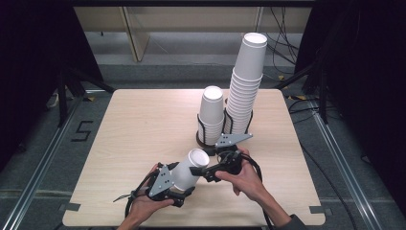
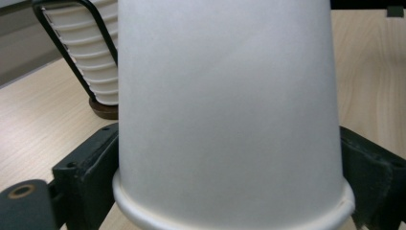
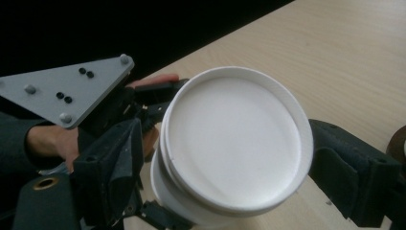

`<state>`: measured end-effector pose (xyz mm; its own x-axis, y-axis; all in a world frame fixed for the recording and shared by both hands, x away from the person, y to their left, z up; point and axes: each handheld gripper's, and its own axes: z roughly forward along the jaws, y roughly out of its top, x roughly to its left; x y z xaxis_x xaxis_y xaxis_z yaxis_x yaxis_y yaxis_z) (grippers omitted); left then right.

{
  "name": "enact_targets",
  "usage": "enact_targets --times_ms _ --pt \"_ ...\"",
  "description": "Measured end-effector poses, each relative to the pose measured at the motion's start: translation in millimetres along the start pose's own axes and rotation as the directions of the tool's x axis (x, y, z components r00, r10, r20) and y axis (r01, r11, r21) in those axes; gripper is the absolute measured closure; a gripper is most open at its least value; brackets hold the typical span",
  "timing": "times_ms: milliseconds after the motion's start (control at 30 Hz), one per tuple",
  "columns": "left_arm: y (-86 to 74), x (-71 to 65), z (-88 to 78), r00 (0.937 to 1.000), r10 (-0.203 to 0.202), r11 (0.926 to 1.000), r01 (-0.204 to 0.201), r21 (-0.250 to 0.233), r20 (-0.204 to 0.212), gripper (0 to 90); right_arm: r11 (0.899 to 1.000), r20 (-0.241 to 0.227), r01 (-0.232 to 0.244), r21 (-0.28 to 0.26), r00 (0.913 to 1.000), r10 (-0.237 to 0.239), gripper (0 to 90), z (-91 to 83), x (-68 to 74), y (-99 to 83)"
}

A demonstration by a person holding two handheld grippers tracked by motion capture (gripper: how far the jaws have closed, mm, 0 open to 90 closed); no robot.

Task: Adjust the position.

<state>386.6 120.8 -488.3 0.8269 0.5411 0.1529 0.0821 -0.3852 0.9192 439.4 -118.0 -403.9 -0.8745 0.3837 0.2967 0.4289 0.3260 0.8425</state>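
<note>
A white paper cup (image 1: 191, 165) lies tilted above the front of the table, its base end up and to the right. My left gripper (image 1: 181, 181) is shut on it near its rolled rim (image 2: 230, 218), one black jaw on each side. In the right gripper view the cup's round base (image 3: 234, 139) faces the camera, and a second edge just behind it suggests two nested cups. My right gripper (image 1: 203, 168) flanks that base end. Its right jaw touches the cup; a thin gap shows at its left jaw.
Two stacks of white cups stand in black wire holders at the table's back middle: a short stack (image 1: 211, 112) and a tall leaning stack (image 1: 246, 81). The wooden table (image 1: 139, 120) lies bare to the left. Black stands and cables surround it.
</note>
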Motion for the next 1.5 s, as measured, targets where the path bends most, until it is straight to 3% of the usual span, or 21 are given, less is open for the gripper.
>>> enact_targets --times_ms 167,200,267,533,633,733,800,867,933,967,1000,1167,1267,1367,1500 --pt "1.4 -1.9 0.0 0.998 0.06 0.9968 -0.061 0.051 0.019 8.1 1.0 -0.035 -0.008 0.027 0.9994 0.009 15.8 -1.3 -2.0 -2.1" --pt "1.5 -2.6 0.1 0.9978 0.063 0.9963 -0.064 0.057 0.022 8.1 0.998 -0.042 -0.031 0.05 0.9985 0.033 15.8 -1.8 -0.4 -2.5" --pt "1.1 -3.3 0.9 0.9972 0.07 0.996 -0.072 0.054 0.027 8.1 0.999 -0.038 -0.011 0.048 0.9992 0.012 16.2 -1.3 -1.7 -3.0" --pt "1.7 -4.7 0.1 0.9944 0.096 0.993 -0.099 0.065 0.042 7.9 0.997 -0.055 -0.045 0.066 0.9973 0.049 22.8 1.5 -3.0 -6.3" --pt "1.0 -2.9 -0.8 0.9945 0.094 0.9943 -0.096 0.047 0.047 7.0 0.997 -0.079 -0.065 0.042 0.9946 0.068 24.3 1.2 -4.8 -6.1" --pt "-1.4 -2.6 -1.2 0.9984 0.04 0.9984 -0.038 -0.043 0.04 4.4 0.992 -0.076 -0.119 0.029 0.9898 0.121 25.0 -3.2 -5.1 -4.6" --pt "-3.0 -1.1 -3.2 0.9995 0.012 0.9937 -0.009 -0.112 0.028 3.4 0.99 -0.102 -0.141 -0.008 0.985 0.139 25.2 -5.6 -7.8 -3.6" --pt "-3.0 1.3 -5.7 0.9994 -0.032 0.983 0.034 -0.181 0.016 3.2 0.983 -0.126 -0.181 -0.04 0.9766 0.174 25.3 -10.6 -10.0 -2.4" --pt "-2.2 4.2 -8.3 0.9982 -0.058 0.9747 0.059 -0.216 0.014 3.3 0.98 -0.142 -0.19 -0.066 0.9735 0.18 25.3 -14.0 -14.0 -2.0" --pt "-2.2 4.2 -8.3 0.9982 -0.058 0.9747 0.059 -0.216 0.014 4.2 0.975 -0.15 -0.207 -0.076 0.9694 0.194 25.3 -16.1 -14.7 -1.5" --pt "-1.7 5.4 -11.2 0.9973 -0.072 0.9687 0.074 -0.237 0.016 4.8 0.972 -0.161 -0.218 -0.091 0.9662 0.201 25.3 -17.2 -16.1 -1.6" --pt "-1.3 3.3 -11.6 0.9996 -0.027 0.9686 0.027 -0.247 0.004 4.1 0.971 -0.169 -0.22 -0.091 0.9645 0.203 25.4 -16.8 -16.5 -2.3" --pt "-0.5 0.8 -11.2 1.0 -0.004 0.9642 0.002 -0.265 -0.008 3.7 0.971 -0.179 -0.226 -0.082 0.9615 0.208 25.3 -15.8 -15.8 -2.5" --pt "0.5 1.4 -12.0 0.9999 -0.009 0.9656 0.007 -0.26 -0.007 4.8 0.965 -0.185 -0.251 -0.072 0.9544 0.235 25.3 -15.2 -15.8 -3.1" --pt "2.4 3.8 -13.4 0.9996 -0.025 0.9708 0.028 -0.238 0.014 7.2 0.964 -0.193 -0.252 -0.083 0.9533 0.232 25.1 -15.7 -18.1 -4.1"
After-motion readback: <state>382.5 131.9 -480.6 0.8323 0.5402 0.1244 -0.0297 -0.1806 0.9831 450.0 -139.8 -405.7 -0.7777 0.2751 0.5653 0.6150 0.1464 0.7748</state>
